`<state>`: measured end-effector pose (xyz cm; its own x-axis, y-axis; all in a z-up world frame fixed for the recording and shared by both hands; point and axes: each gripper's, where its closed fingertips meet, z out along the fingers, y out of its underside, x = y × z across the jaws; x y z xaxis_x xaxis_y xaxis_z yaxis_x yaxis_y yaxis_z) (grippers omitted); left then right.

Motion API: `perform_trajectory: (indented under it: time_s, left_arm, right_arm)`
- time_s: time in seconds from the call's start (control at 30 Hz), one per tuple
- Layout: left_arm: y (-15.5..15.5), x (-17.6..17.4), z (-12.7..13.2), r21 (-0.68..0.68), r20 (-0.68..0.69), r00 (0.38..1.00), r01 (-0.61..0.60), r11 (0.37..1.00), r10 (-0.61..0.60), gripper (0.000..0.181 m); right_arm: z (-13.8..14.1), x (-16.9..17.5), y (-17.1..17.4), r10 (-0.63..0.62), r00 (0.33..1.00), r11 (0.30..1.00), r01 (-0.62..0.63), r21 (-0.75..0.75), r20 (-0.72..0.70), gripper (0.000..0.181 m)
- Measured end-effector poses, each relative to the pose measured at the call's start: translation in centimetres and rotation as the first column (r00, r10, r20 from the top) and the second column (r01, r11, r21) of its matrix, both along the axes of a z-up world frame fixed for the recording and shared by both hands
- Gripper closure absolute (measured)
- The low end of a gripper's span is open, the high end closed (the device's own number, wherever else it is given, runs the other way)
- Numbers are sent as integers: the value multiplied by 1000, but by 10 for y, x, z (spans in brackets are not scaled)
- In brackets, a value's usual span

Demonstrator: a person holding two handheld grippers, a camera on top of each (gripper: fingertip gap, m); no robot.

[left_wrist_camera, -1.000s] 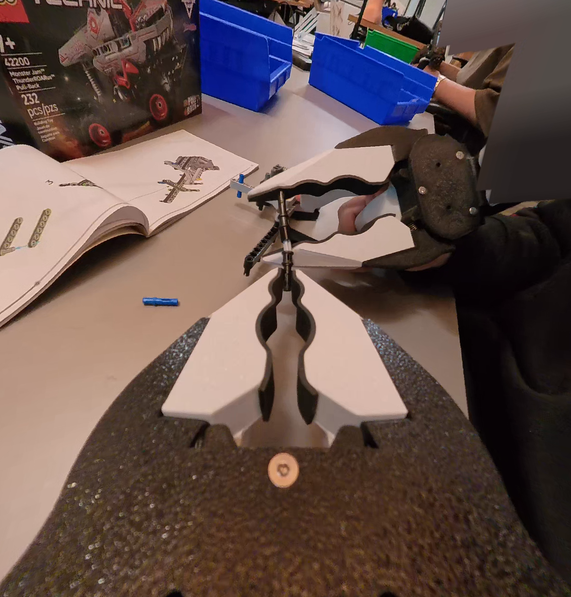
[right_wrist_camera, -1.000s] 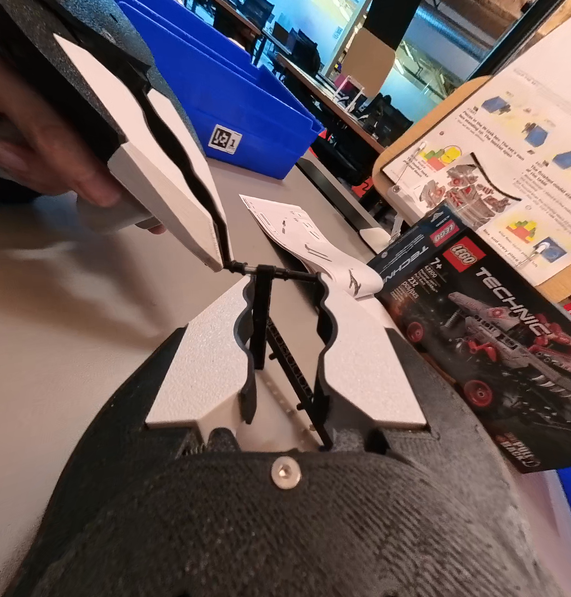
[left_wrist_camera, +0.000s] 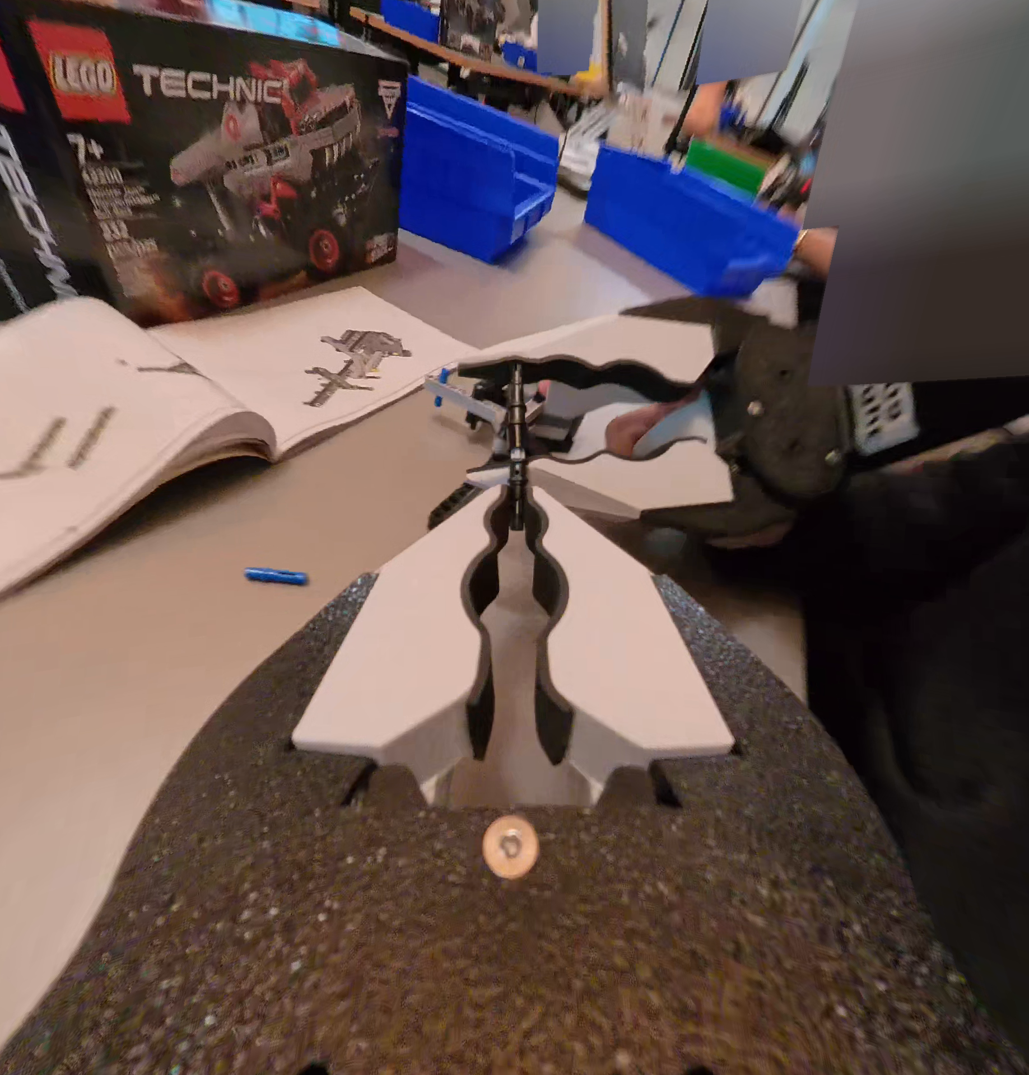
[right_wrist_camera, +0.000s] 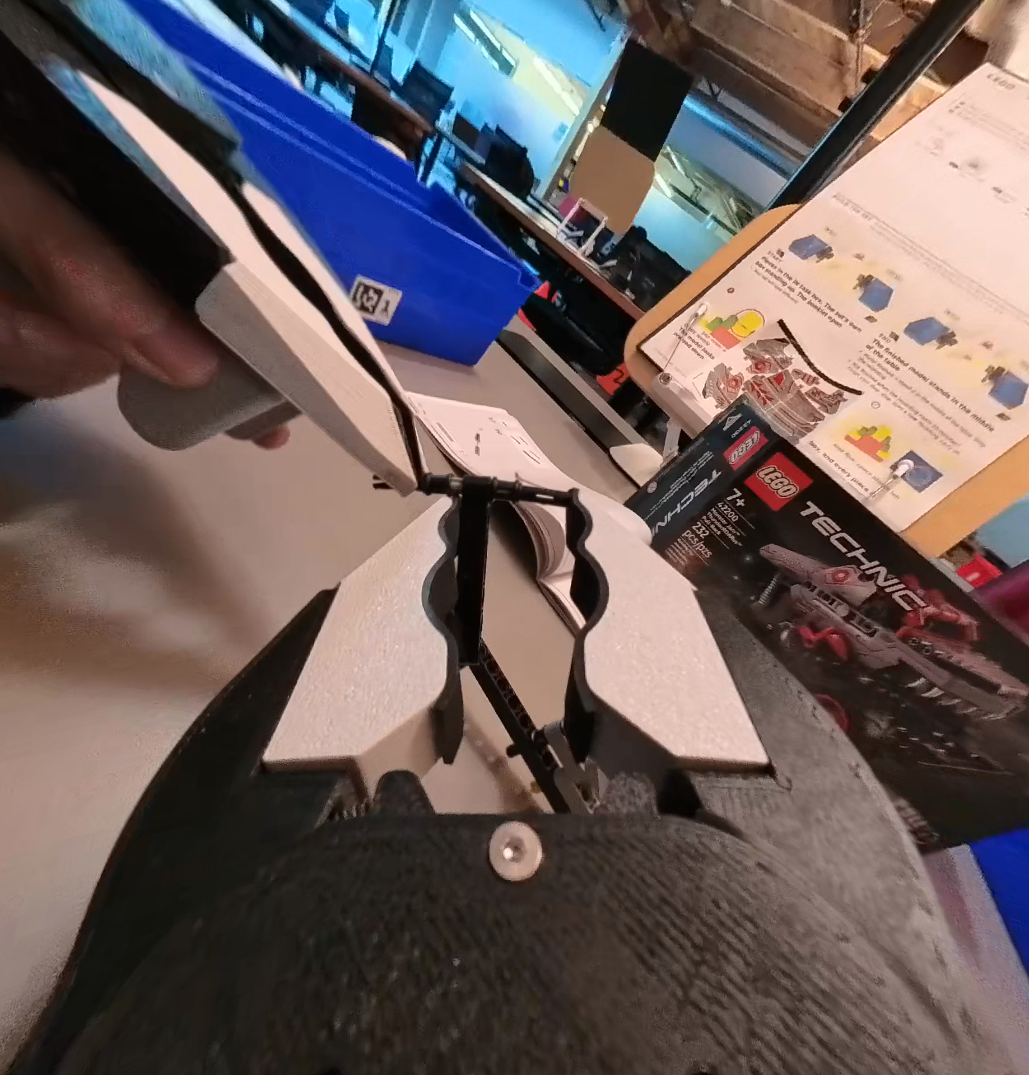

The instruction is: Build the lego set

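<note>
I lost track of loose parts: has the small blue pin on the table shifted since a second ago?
No. The blue pin lies flat in the same spot, just off the open instruction booklet; only the camera has moved.

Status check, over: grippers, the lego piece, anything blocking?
Left gripper shut on black axle. Right gripper shut on black beam assembly. Nothing blocking.

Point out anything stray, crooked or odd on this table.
One stray part: a blue pin lies alone on the bare table, below the open instruction booklet and apart from the black axle that the left gripper pinches. Nothing looks spilled or damaged.
</note>
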<state>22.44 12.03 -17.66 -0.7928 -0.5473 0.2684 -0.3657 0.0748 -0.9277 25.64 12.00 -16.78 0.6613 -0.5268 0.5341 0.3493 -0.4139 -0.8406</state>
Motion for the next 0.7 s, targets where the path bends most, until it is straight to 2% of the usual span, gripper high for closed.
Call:
perform_trajectory:
  time_s: [0.07, 0.1, 0.2, 0.27, 0.37, 0.5, 0.6, 0.7]
  left_arm:
    - [-3, -2, 6, -107, -58, 998, 19, 994, -25, 179]
    - [-3, -3, 8, -119, -42, 998, 34, 992, -39, 179]
    - [-2, -7, 7, -11, 89, 994, 62, 998, -61, 177]
    - [0, -10, 7, 57, 162, 984, 68, 996, -77, 167]
    - [4, -11, 4, 140, 187, 979, 53, 989, -79, 165]
    - [0, -17, 3, 145, 186, 976, 86, 986, -112, 170]
    - [5, -24, 0, 223, 208, 964, 115, 968, -163, 156]
    - [16, -30, 2, 308, 263, 942, 121, 944, -206, 134]
  right_arm:
    - [4, -1, -1, 18, 999, 999, -17, 48, -27, 148]
    - [5, -2, -1, 28, 999, 997, -25, 71, -46, 148]
    - [2, -3, 1, 66, 995, 995, -61, 77, -74, 148]
    - [3, -3, 1, 83, 992, 992, -73, 102, -99, 147]
    - [5, -1, -2, 85, 991, 990, -72, 123, -108, 147]
    - [2, -12, 8, 153, 984, 985, -145, 95, -92, 147]
    - [-3, -15, 9, 178, 980, 983, -174, 55, -86, 148]
    - [-4, -29, 14, 303, 943, 953, -297, 63, -139, 147]
